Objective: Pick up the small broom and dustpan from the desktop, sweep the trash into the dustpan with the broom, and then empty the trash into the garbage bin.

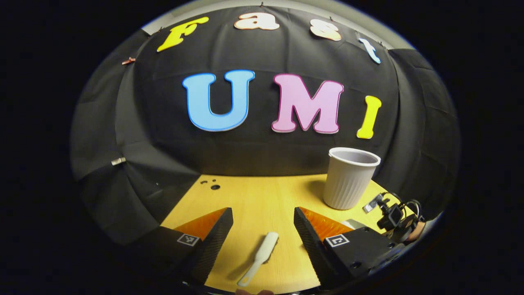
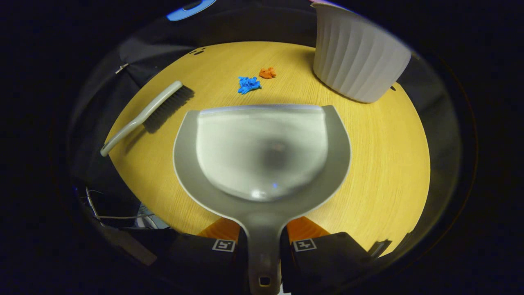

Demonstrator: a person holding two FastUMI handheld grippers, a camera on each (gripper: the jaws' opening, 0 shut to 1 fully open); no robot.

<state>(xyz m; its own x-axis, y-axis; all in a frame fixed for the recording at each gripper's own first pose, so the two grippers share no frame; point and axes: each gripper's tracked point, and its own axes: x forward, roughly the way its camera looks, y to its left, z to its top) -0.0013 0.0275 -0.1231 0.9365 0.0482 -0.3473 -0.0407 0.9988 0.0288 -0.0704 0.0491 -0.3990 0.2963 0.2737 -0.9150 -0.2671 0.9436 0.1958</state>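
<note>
We hold the dustpan by its handle in the right gripper; both fingers squeeze the handle, pan flat on the desk, open lip facing the blue scrap and orange scrap just beyond it. The left gripper is spread wide over the broom, fingers either side of it, not touching. In the right gripper view the broom lies left of the pan, bristles toward the scraps. The garbage bin stands near the scraps, back right.

Risks, as we judge them:
- left fingers close on the broom off-centre, so it swings
- sweeping flicks light scraps past the lip or off the desk
- pan slides under broom pressure
- broom or pan knocks the bin
</note>
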